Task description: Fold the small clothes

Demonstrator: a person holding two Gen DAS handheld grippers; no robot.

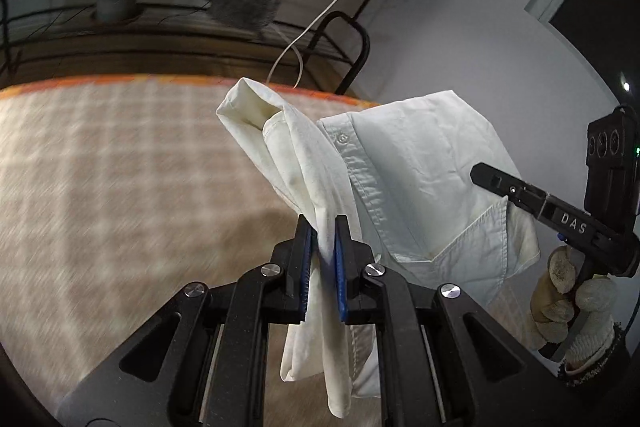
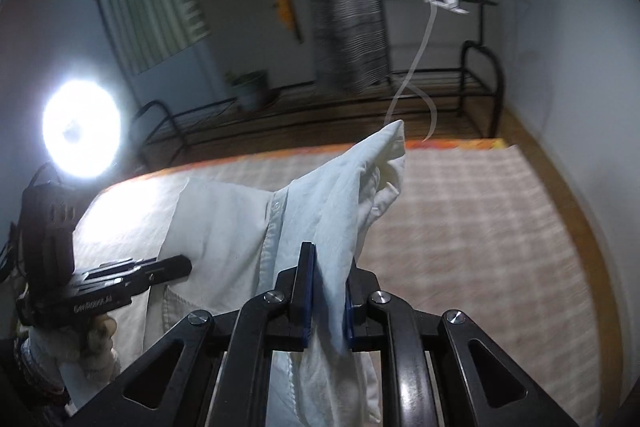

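Left wrist: both grippers point(image 1: 323, 227) point(image 2: 329, 259) pinch shirt point(image 1: 420, 163) edges.

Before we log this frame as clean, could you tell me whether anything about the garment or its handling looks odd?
Nothing looks damaged. The white button-up cotton shirt hangs bunched and uneven above the checked beige bedspread, with the left hand-held gripper and the right hand-held gripper each shut on a fold, and a collar point sticking up.
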